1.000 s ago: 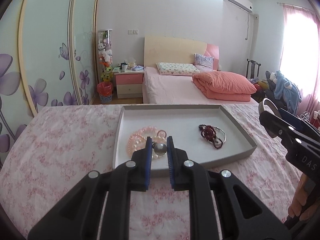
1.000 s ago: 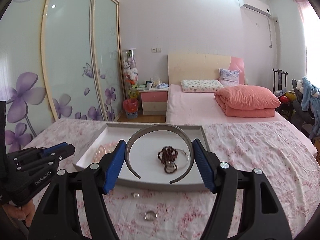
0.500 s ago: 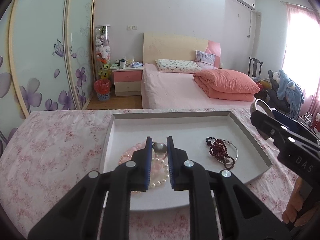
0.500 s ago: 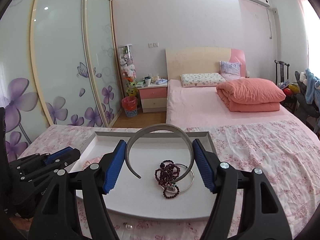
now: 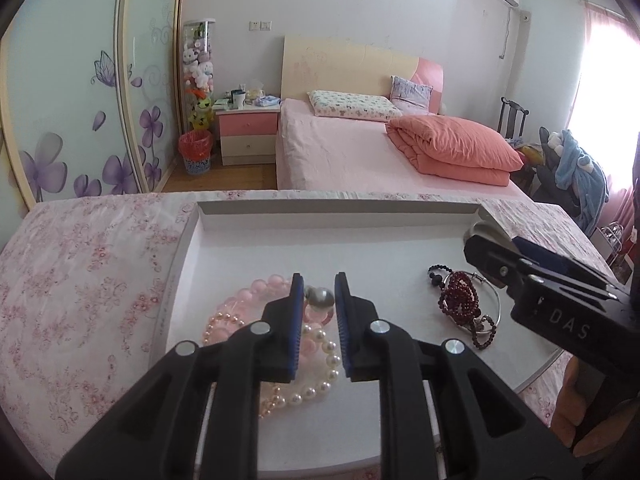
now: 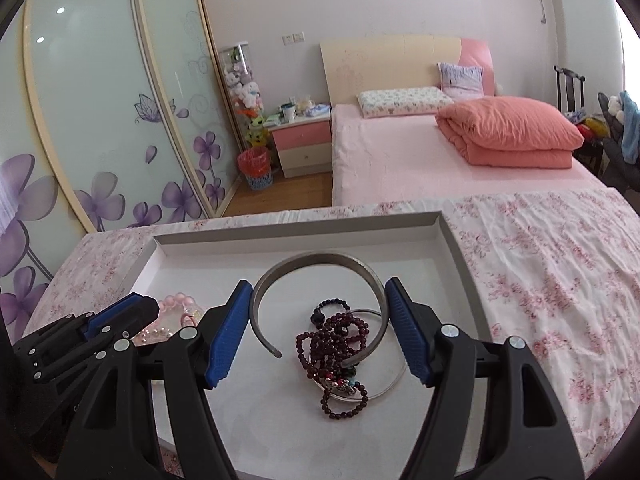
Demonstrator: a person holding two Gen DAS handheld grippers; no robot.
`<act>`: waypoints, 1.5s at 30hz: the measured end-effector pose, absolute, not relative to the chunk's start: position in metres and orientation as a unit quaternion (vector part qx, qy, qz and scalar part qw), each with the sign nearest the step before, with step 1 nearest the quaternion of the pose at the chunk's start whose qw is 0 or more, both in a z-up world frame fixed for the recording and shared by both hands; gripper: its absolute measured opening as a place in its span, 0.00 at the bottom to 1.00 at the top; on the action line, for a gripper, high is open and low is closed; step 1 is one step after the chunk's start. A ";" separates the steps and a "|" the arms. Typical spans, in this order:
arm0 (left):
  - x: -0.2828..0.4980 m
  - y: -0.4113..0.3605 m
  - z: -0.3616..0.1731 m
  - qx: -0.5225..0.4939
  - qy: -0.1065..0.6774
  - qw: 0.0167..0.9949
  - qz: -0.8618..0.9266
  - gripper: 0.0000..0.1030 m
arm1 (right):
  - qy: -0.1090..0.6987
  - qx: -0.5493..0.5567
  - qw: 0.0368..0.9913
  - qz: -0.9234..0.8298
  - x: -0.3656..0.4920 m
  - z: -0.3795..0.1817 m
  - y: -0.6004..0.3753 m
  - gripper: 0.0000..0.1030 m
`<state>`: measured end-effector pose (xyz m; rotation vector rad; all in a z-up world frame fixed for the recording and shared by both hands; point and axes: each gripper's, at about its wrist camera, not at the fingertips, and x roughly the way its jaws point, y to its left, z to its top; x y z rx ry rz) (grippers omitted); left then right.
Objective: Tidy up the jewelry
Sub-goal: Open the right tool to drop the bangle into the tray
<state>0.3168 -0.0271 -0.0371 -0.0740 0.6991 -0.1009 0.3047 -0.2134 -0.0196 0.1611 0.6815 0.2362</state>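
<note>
My left gripper (image 5: pixel 318 286) is shut on a small silver ball ornament (image 5: pixel 321 297) and holds it over the white tray (image 5: pixel 340 220), above pink beads (image 5: pixel 264 286) and a pearl strand (image 5: pixel 320 380). My right gripper (image 6: pixel 318 292) is shut on a grey headband (image 6: pixel 320 262), gripped across its width, above the tray (image 6: pixel 304 236). Under it lie a dark red bead string (image 6: pixel 336 340) and a silver bangle (image 6: pixel 394 376). The right gripper also shows in the left wrist view (image 5: pixel 532 276), and the left gripper in the right wrist view (image 6: pixel 116 316).
The tray rests on a pink floral cloth (image 6: pixel 552 264). Behind are a pink bed (image 5: pixel 360 152) with a folded orange quilt (image 5: pixel 452 148), a bedside cabinet (image 5: pixel 248 128), a red bin (image 5: pixel 195 152) and flowered sliding doors (image 6: pixel 100 120).
Both grippers moved forward over the tray and lower, carrying the silver ornament and the headband. The tray contents now look closer and larger.
</note>
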 end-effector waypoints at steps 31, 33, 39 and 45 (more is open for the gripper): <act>0.195 0.007 -0.037 -0.027 0.358 0.933 -0.028 0.45 | 0.388 -0.002 0.909 0.155 0.182 -0.043 -0.227 0.73; 0.184 0.006 -0.043 -0.008 0.362 0.932 -0.020 0.48 | 0.400 -0.010 0.902 0.161 0.173 -0.050 -0.224 0.73; 0.174 0.014 -0.057 -0.007 0.381 0.924 -0.004 0.52 | 0.423 -0.030 0.892 0.156 0.169 -0.063 -0.214 0.59; 0.173 0.016 -0.058 -0.008 0.385 0.923 0.004 0.57 | 0.426 -0.039 0.891 0.151 0.177 -0.065 -0.206 0.45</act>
